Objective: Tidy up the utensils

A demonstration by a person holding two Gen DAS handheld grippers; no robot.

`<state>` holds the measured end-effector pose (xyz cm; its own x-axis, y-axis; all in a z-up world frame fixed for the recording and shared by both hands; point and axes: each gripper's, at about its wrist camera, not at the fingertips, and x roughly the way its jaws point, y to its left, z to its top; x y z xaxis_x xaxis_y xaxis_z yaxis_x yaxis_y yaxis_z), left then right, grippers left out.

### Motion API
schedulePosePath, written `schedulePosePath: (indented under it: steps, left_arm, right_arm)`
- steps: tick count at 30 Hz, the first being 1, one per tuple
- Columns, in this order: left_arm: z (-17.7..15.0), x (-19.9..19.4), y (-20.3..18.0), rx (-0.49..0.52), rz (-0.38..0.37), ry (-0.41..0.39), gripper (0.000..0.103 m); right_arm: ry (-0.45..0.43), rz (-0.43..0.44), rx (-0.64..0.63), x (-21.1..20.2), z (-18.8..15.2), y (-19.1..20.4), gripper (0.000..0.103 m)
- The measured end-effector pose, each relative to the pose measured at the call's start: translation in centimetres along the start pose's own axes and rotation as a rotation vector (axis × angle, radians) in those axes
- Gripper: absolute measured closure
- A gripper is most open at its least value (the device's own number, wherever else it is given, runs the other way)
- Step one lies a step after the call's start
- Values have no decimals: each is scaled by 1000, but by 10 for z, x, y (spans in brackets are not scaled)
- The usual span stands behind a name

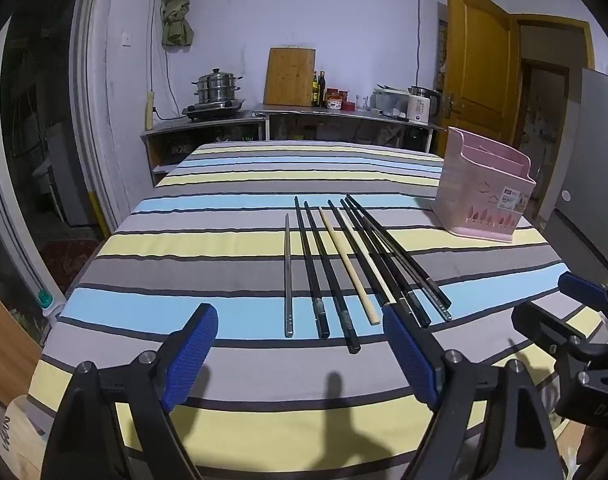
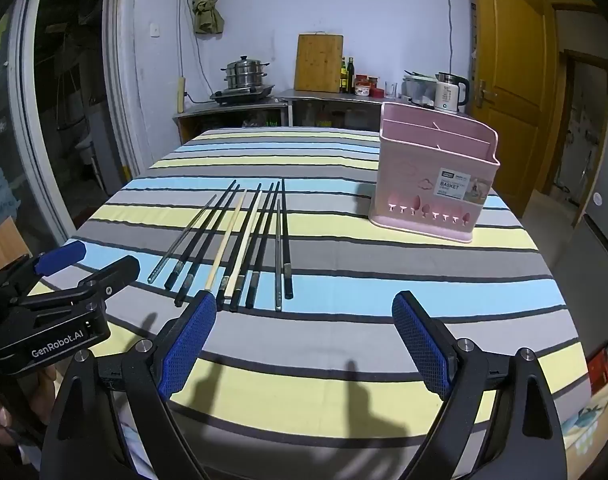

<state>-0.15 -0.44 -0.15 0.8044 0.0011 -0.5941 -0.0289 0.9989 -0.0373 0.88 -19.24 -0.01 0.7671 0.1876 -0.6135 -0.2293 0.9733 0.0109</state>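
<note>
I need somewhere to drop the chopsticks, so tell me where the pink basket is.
The pink basket stands upright on the striped tablecloth, right of the row of chopsticks and farther back; in the left wrist view it sits near the table's far right edge.

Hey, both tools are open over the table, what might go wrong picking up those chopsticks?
The chopsticks lie packed side by side, so a wide-open right tool may pinch several or scatter them. The pink basket sits near the table edge; a hard drop-in might nudge it off.
</note>
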Motion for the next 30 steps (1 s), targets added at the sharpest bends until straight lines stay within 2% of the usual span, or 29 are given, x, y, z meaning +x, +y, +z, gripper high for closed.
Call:
schedulePosePath:
  steps: [30]
  left_arm:
    - [4, -5, 2, -3, -7, -7, 18]
  right_arm:
    - [-5, 2, 9, -2, 2, -1, 13]
